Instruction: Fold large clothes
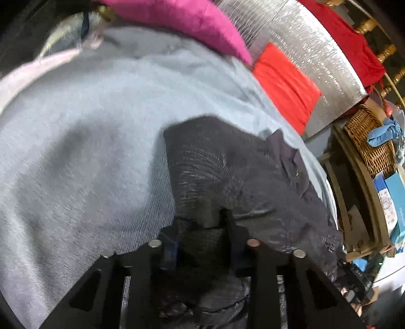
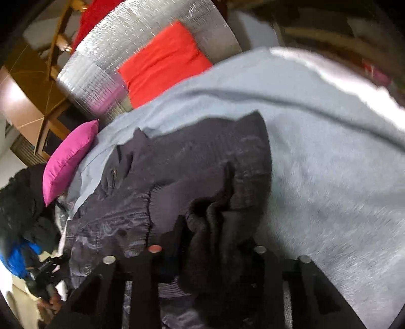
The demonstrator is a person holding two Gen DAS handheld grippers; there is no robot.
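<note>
1. Left gripper (image 1: 206, 222) is low over the dark grey garment (image 1: 235, 172); its fingers (image 1: 229, 220) stand a narrow gap apart with a fold of that dark cloth bunched between them, so it looks pinched on the fabric
2. Ahead of those fingers the garment spreads out flat and wrinkled, lying on a pale grey blanket (image 1: 88, 126) that runs off to the fingers' left
3. Beyond the fingertips, further out, a magenta cushion (image 1: 182, 22) and an orange-red cushion (image 1: 286, 83) sit against a silver quilted backrest (image 1: 316, 50)
4. Off to the right of the left fingers there's a wicker basket (image 1: 369, 136)
5. Right gripper (image 2: 207, 227) now: a thick wad of the same dark grey garment (image 2: 177, 164) is heaped right over its fingers, hiding the tips, so I cannot tell how wide they stand, though cloth is gathered there
6. To the right of those fingers, bare pale grey blanket (image 2: 329, 164); ahead and left, the magenta cushion (image 2: 68, 157) and orange-red cushion (image 2: 162, 63)
</note>
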